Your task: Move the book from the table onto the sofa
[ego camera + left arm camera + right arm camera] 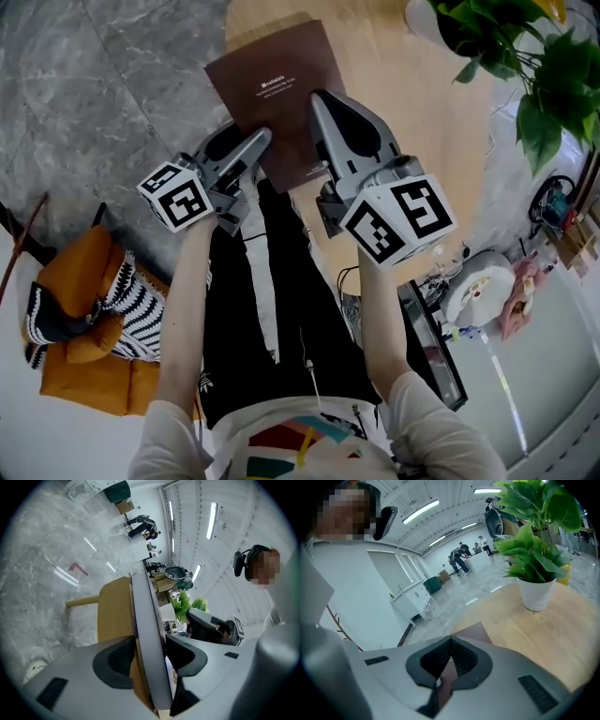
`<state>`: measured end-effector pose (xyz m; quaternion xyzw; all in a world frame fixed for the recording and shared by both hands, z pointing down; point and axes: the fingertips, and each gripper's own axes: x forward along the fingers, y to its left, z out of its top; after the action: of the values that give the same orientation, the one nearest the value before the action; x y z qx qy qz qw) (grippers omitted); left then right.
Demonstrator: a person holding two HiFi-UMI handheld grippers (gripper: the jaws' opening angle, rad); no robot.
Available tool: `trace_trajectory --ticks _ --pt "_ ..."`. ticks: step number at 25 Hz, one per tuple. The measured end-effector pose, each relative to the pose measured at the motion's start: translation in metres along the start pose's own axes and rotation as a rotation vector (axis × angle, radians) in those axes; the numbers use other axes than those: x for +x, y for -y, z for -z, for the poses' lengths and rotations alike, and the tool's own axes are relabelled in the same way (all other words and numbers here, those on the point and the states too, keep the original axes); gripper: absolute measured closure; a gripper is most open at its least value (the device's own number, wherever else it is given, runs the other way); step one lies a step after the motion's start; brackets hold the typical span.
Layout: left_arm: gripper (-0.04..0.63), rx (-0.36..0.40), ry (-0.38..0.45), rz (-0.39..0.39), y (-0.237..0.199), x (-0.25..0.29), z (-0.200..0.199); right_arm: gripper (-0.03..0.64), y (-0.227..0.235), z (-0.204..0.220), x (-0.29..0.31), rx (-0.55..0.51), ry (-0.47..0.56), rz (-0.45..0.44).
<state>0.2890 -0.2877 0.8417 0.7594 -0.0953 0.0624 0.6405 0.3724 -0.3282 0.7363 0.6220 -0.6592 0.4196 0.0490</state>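
Note:
The brown book hangs over the near edge of the wooden table, held from both sides. My left gripper grips its lower left corner; in the left gripper view the book runs edge-on between the jaws of that gripper, and both pads press on it. My right gripper clamps the book's right edge. In the right gripper view the jaws of that gripper meet on the thin brown book. The orange sofa lies at the lower left.
A striped cushion lies on the sofa. A leafy plant in a white pot stands on the table's far right. A white round device and cables sit at the right. Grey marble floor lies beyond the table. Several people stand far off.

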Motion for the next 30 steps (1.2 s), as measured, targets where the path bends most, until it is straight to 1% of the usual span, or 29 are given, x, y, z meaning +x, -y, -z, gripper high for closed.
trace_trajectory --ticks 3,9,12,20,25,28,30 --pt "0.404 -0.021 0.021 0.007 0.002 -0.003 -0.001 0.603 -0.003 0.004 0.001 -0.015 -0.018 -0.018" --pt "0.42 -0.06 0.051 0.013 0.008 -0.019 0.002 0.603 -0.004 0.002 -0.001 -0.014 -0.017 -0.016" --pt "0.426 -0.059 0.078 0.029 0.014 -0.024 -0.002 0.603 -0.009 -0.002 -0.004 -0.025 -0.015 -0.033" --pt "0.435 0.009 0.15 0.044 0.041 -0.027 -0.031 0.603 -0.024 -0.014 -0.013 -0.052 0.001 -0.046" --pt "0.439 0.128 0.164 0.006 0.068 -0.036 -0.05 0.603 -0.04 -0.029 -0.023 -0.07 0.019 -0.064" --pt "0.439 0.16 0.187 -0.015 0.092 -0.045 -0.063 0.603 -0.047 -0.044 -0.036 -0.067 0.029 -0.06" --pt "0.439 0.189 0.222 -0.02 0.115 -0.055 -0.078 0.603 -0.056 -0.06 -0.048 -0.074 0.044 -0.063"
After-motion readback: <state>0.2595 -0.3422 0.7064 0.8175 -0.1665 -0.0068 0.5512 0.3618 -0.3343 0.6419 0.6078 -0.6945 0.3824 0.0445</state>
